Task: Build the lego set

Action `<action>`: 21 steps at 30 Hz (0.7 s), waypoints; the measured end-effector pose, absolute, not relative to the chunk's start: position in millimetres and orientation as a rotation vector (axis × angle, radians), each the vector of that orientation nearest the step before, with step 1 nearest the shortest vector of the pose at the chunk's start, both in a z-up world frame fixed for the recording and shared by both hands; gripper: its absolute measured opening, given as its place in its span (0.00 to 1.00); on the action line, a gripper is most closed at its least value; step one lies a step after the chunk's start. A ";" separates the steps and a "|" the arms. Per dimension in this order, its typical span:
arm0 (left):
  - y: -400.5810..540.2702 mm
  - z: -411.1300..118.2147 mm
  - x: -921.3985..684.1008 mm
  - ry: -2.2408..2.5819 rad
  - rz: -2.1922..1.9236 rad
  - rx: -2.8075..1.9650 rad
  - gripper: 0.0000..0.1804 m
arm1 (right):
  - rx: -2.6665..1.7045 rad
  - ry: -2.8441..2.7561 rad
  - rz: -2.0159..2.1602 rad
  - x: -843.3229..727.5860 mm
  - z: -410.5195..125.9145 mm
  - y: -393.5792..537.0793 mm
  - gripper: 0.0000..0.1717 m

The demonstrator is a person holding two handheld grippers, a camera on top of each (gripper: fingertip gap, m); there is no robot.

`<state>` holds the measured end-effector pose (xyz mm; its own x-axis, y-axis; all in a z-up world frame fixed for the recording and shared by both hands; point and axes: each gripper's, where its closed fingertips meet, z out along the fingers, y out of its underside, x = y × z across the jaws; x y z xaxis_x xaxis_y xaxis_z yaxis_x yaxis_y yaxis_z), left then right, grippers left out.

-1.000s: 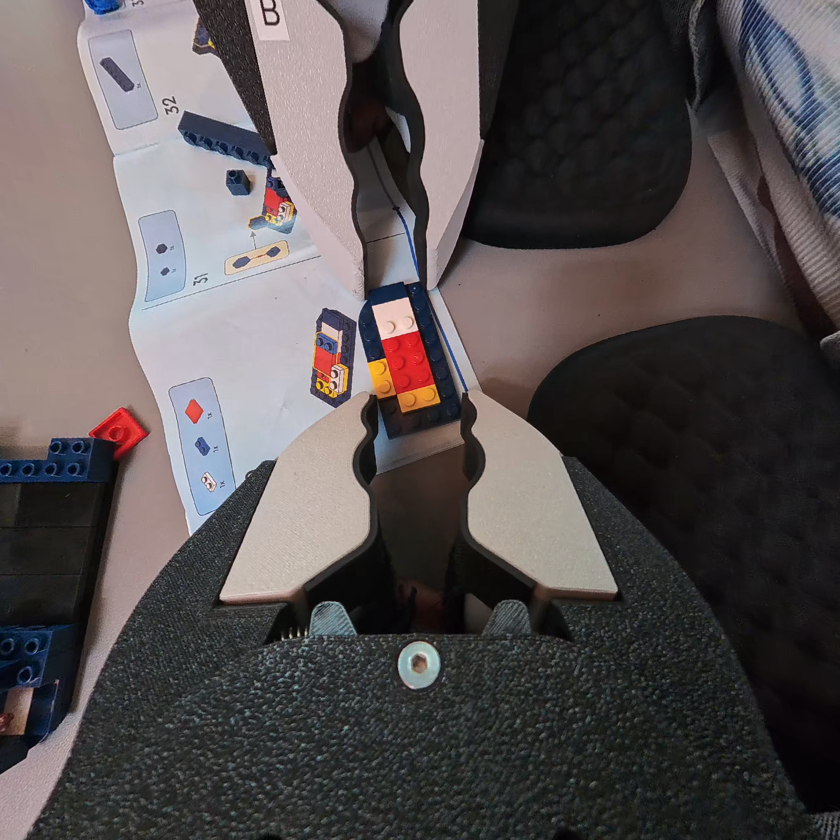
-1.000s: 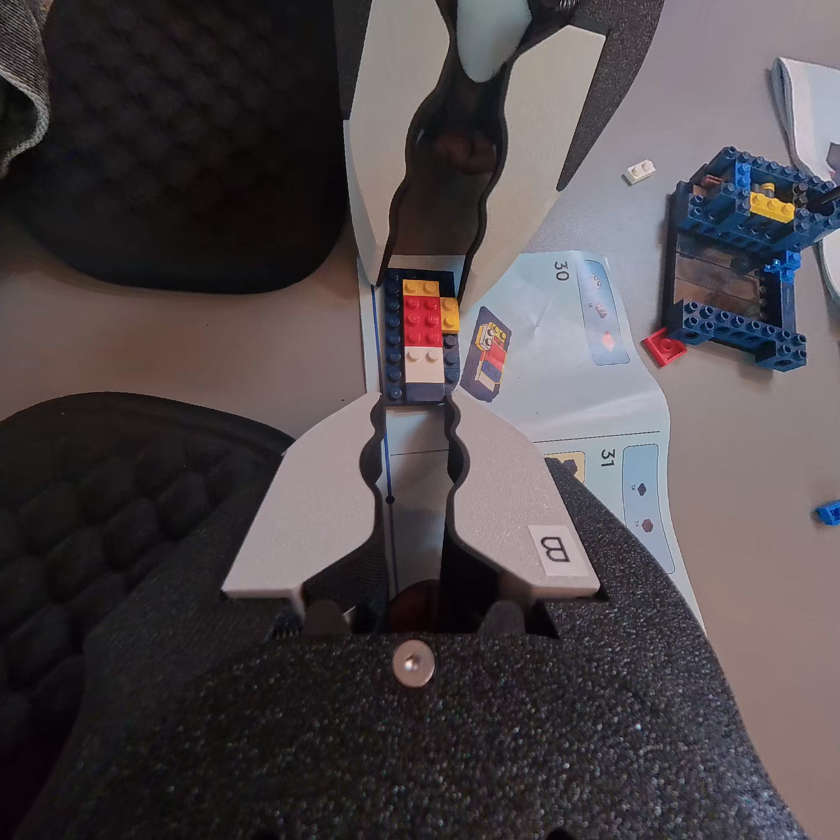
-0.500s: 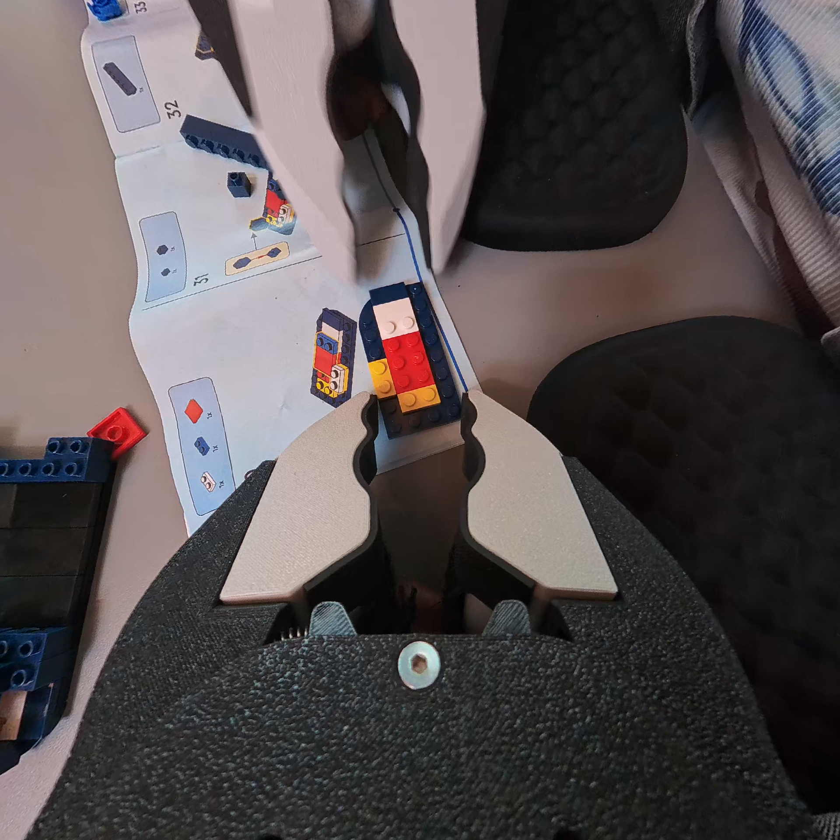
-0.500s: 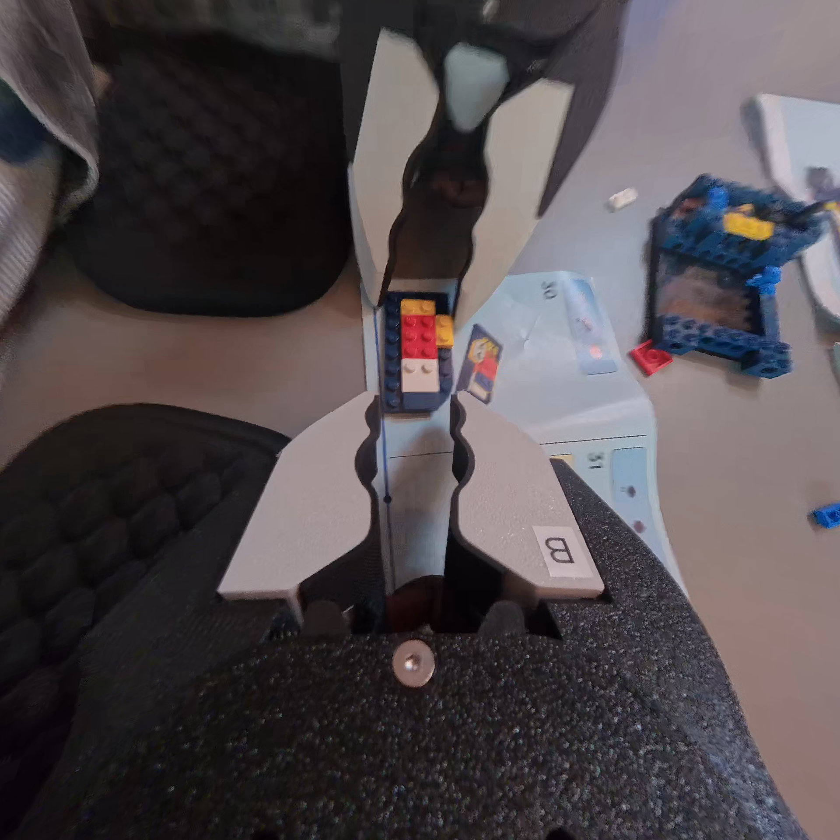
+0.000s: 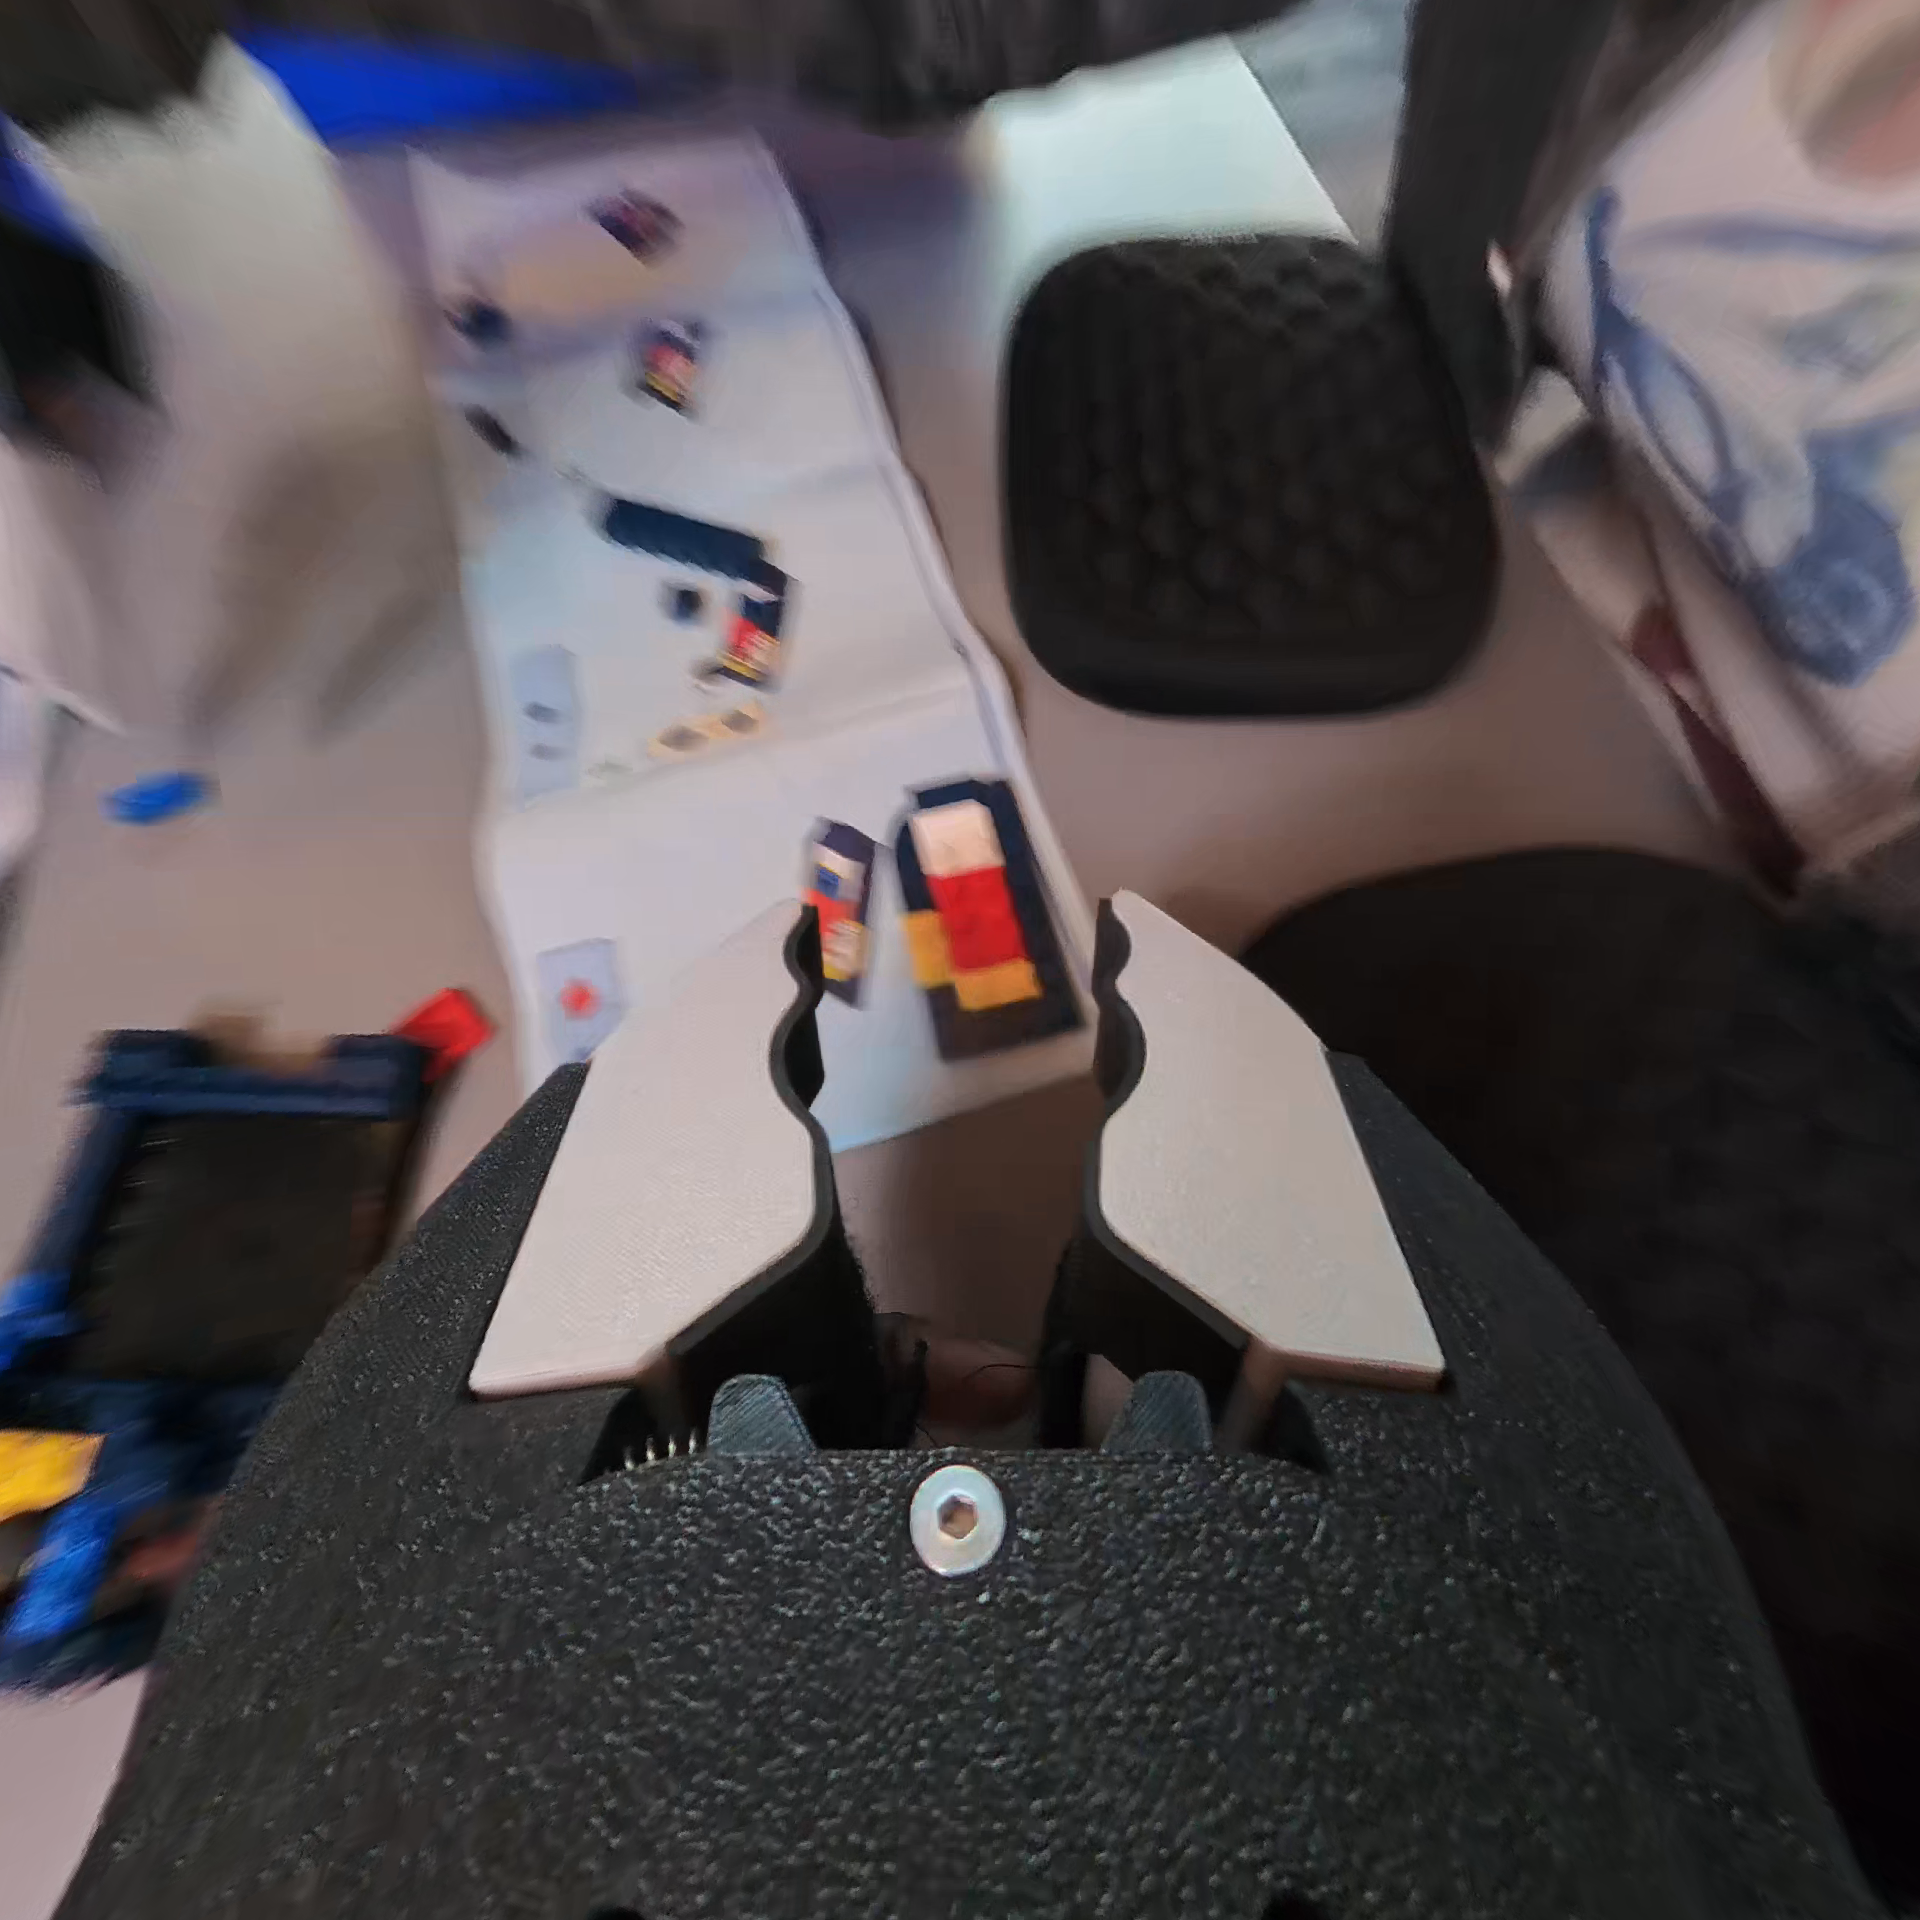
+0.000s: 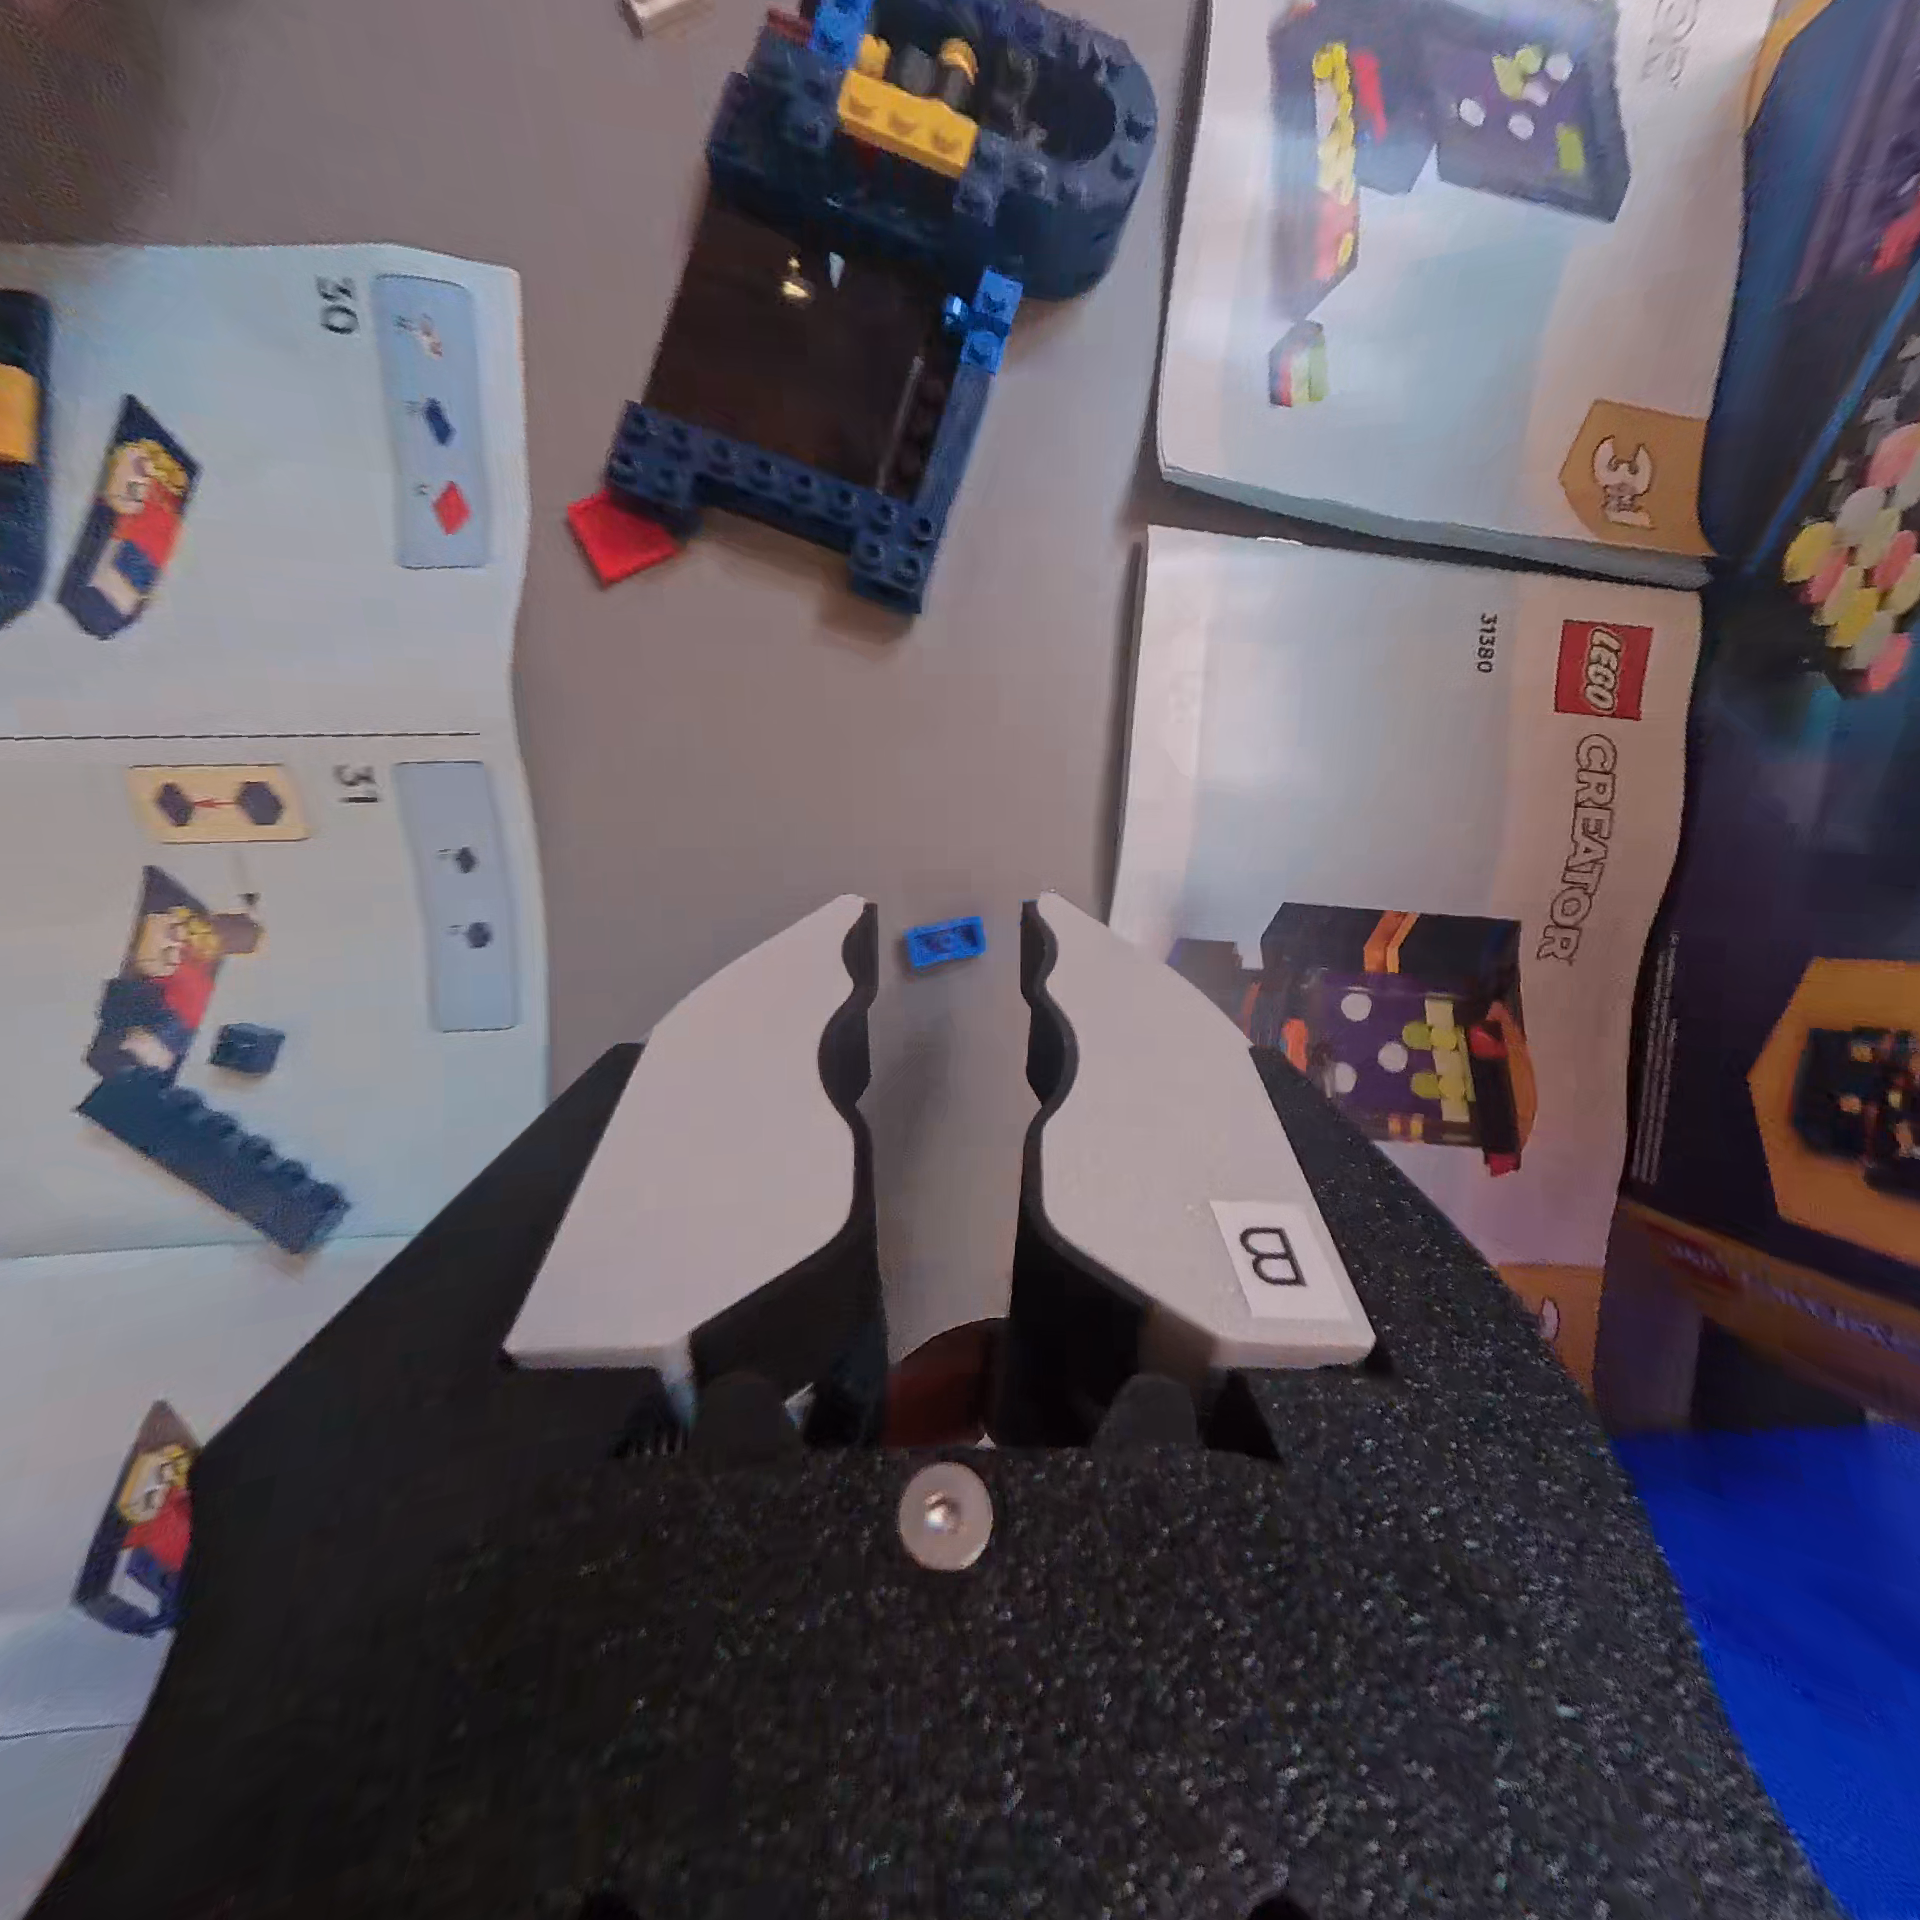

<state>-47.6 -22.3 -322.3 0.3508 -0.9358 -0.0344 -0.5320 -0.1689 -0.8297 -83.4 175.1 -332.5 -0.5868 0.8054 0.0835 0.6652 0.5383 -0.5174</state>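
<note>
Grey tabletop | left gripper: jaws spread, empty, above dark-blue brick plate with white, red and yellow tiles on pale-blue instruction sheet | right gripper: jaws apart, small blue plate between tips, untouched | dark-blue brick frame beyond.

Flat grey bench surface, evenly lit. Two black quilted cushions rest on the bench; a blue surface adjoins.

Matt plastic fingers on a rough, grainy black housing; glossy paper booklets; studded plastic bricks.
</note>
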 end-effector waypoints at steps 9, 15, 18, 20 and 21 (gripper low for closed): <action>20.3 -279.6 -62.8 0.912 -0.548 -1.717 0.26 | -1.237 -2.529 0.579 -79.1 -356.3 171.9 0.10; 57.7 -220.9 -110.5 -0.087 -1.156 -1.451 0.19 | -0.734 -1.592 1.590 -85.8 -192.4 69.0 0.09; 44.0 -195.7 -109.3 -0.243 -1.702 -1.181 0.16 | -0.592 -1.291 1.486 -73.0 -159.6 49.0 0.10; 36.9 -196.4 -85.8 -0.149 -1.763 -1.242 0.16 | -0.544 -1.324 1.249 -75.1 -167.6 36.0 0.10; 32.8 -197.0 -73.7 -0.086 -1.755 -1.279 0.16 | -0.522 -1.346 1.134 -76.9 -172.0 31.6 0.10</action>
<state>-73.7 32.8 -197.0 -0.0239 -0.6290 0.7770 0.7021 -0.5638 -0.4349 -76.9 31.6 -172.0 -0.1596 0.8591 0.4863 -0.3333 0.4168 -0.8457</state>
